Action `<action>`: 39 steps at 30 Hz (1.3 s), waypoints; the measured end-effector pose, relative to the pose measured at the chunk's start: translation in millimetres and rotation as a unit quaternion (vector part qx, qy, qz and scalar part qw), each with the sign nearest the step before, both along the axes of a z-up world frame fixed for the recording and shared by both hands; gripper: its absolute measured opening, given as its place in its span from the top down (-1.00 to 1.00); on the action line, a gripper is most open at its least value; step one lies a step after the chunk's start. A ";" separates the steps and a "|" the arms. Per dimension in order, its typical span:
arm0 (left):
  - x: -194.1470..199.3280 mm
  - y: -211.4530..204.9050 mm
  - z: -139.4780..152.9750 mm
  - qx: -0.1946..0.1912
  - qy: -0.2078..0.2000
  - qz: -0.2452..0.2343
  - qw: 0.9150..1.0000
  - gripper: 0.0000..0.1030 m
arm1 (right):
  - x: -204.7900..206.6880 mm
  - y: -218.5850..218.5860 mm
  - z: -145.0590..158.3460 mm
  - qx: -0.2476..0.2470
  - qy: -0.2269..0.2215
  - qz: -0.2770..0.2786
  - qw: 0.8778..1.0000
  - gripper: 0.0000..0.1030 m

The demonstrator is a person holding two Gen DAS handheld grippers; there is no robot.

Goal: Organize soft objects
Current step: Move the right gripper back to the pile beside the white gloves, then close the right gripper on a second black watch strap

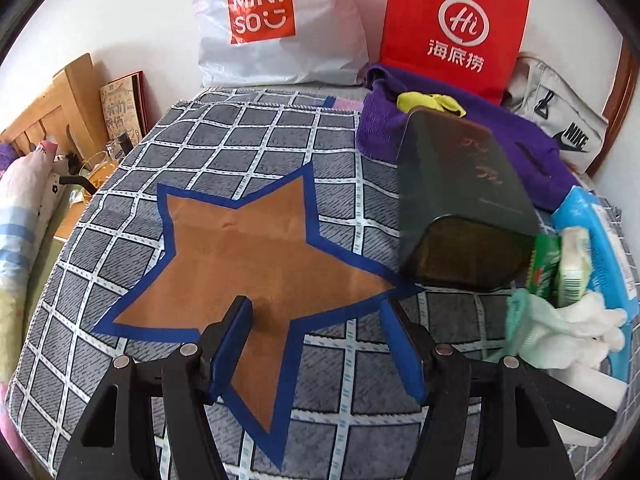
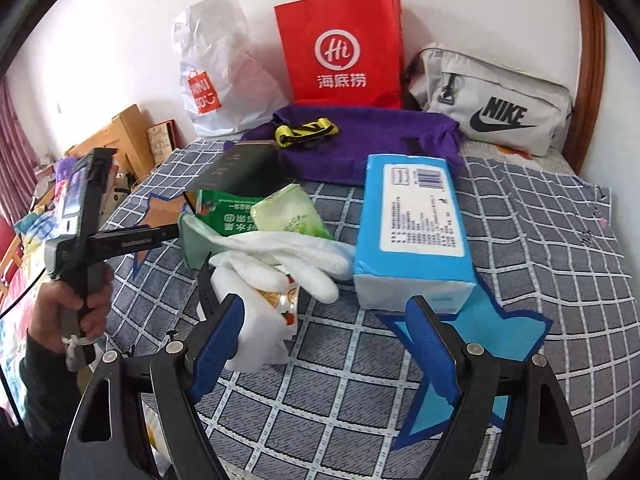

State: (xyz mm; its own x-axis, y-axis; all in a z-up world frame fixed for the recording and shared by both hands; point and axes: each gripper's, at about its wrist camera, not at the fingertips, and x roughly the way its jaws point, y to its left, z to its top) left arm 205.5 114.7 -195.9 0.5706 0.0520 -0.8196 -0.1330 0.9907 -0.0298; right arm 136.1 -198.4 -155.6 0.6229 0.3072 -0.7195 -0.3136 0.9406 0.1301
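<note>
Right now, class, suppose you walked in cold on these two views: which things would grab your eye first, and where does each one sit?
First the bright red paper bag with the white Hi logo, upright against the wall at the back of the checked grey blanket. Next the brown star-shaped mat with a blue border, flat at the blanket's middle under the open left tool. Then the light blue pack of tissues, lying beside a heap of white gloves.

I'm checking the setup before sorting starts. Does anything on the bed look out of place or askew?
Yes. The dark green box lies tipped on its side against the purple towel, its corner overlapping the brown star. The white gloves sprawl loosely across small packets.
</note>
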 end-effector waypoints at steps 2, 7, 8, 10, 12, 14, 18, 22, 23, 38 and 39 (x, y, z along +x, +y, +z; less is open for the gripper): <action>3.1 -1.4 -3.7 0.014 -0.002 0.002 1.000 -0.34 | -1.0 7.6 -1.0 -0.002 -0.008 0.008 1.000 -0.48; 6.6 -3.9 -7.7 0.037 -0.014 0.001 0.999 -0.59 | -1.1 37.1 -1.4 0.001 -0.015 0.062 0.998 -0.19; 6.2 -2.9 -8.8 0.036 -0.018 0.003 0.999 -0.63 | -1.1 43.9 -2.1 -0.005 -0.018 0.073 0.997 -0.12; 6.1 0.2 -10.2 0.029 -0.021 0.005 0.999 -0.68 | -1.0 59.7 -4.4 -0.029 -0.024 0.091 0.995 -0.03; 6.8 1.9 -11.7 0.029 -0.019 0.011 0.999 -0.79 | -1.7 70.9 -7.0 -0.044 -0.029 0.108 0.993 -0.01; 7.3 2.6 -12.7 0.030 -0.017 0.015 0.999 -0.92 | -2.2 82.4 -12.1 -0.066 -0.032 0.120 0.990 -0.01; 8.0 3.9 -14.4 0.029 -0.012 0.019 0.999 -1.00 | -2.5 99.7 -28.1 -0.120 -0.033 0.129 0.984 -0.03; 8.1 4.6 -14.7 0.028 -0.012 0.019 0.999 -1.00 | -5.2 107.2 -39.1 -0.166 -0.054 0.128 0.976 -0.04; 8.2 5.3 -14.8 0.025 -0.011 0.019 0.999 -1.00 | -6.7 106.8 -39.0 -0.165 -0.058 0.128 0.976 -0.02; 8.3 5.8 -14.7 0.024 -0.011 0.019 0.999 -1.00 | -9.6 93.3 -32.8 -0.130 -0.060 0.126 0.982 0.37; 8.4 5.7 -14.7 0.024 -0.011 0.019 0.999 -1.00 | -9.2 92.6 -32.1 -0.125 -0.060 0.125 0.982 0.38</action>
